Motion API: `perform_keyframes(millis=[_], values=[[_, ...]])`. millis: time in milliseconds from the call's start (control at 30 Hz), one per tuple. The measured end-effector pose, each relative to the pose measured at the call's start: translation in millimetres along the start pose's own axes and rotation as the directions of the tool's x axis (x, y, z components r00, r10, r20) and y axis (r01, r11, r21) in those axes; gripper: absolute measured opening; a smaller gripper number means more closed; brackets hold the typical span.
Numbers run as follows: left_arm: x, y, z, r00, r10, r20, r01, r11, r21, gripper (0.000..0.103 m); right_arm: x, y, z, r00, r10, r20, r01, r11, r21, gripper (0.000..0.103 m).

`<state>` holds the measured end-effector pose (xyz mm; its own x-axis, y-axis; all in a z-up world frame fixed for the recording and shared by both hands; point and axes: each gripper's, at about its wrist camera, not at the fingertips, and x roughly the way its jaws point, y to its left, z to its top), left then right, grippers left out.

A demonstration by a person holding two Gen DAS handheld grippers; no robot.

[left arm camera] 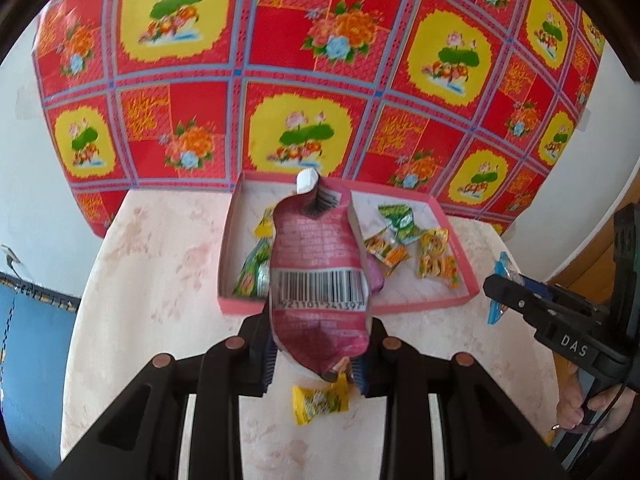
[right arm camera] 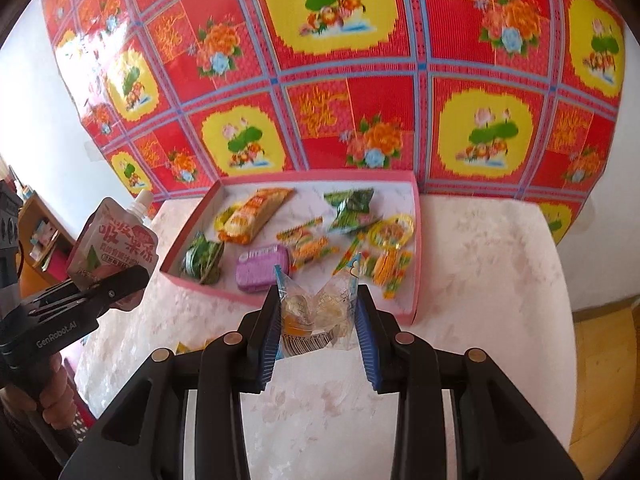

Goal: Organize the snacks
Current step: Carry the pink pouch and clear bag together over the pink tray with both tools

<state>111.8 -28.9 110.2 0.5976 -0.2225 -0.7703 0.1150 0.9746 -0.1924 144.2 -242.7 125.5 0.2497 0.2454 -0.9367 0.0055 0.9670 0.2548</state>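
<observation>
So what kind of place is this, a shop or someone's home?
Probably a home: a pale floral-clothed table against a white wall, a red flowered sheet hung behind it, and wooden shelves with household bits at the side.

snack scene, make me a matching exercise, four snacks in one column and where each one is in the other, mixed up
Column one
1. pink jelly pouch
2. clear blue-edged packet
3. purple tin
4. yellow candy

Column two
A. lying in the pink tray
B. on the table, outside the tray
C. held in the left hand-held gripper
D. held in the right hand-held gripper

Pairs: 1-C, 2-D, 3-A, 4-B
</observation>
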Motion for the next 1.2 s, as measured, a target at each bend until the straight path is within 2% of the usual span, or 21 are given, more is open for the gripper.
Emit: perform_keyframes(millis=[533, 767, 1200], values=[[32.3, -18.6, 34.6, 1.000, -0.017, -0.007, 0.017, 0.999, 0.027, 0.031, 15.7, 10.7, 49.0, 0.999, 0.025, 0.045, -0.024, 0.999, -0.034, 0.036], [59.1, -24.6, 42.5, 0.999, -0.028, -0.035, 0.029, 0.999, 0.028, 0.031, 34.6, 0.8, 56.9, 0.998, 0.045, 0.045, -0.046, 0.999, 0.012, 0.036], [103.8, -36.0, 51.7, 0.998, -0.026, -0.062, 0.032, 0.994, 0.107, 0.031, 87.8, -10.8, 62.3, 0.996, 0.091, 0.013, -0.091, 0.992, 0.091, 0.036]])
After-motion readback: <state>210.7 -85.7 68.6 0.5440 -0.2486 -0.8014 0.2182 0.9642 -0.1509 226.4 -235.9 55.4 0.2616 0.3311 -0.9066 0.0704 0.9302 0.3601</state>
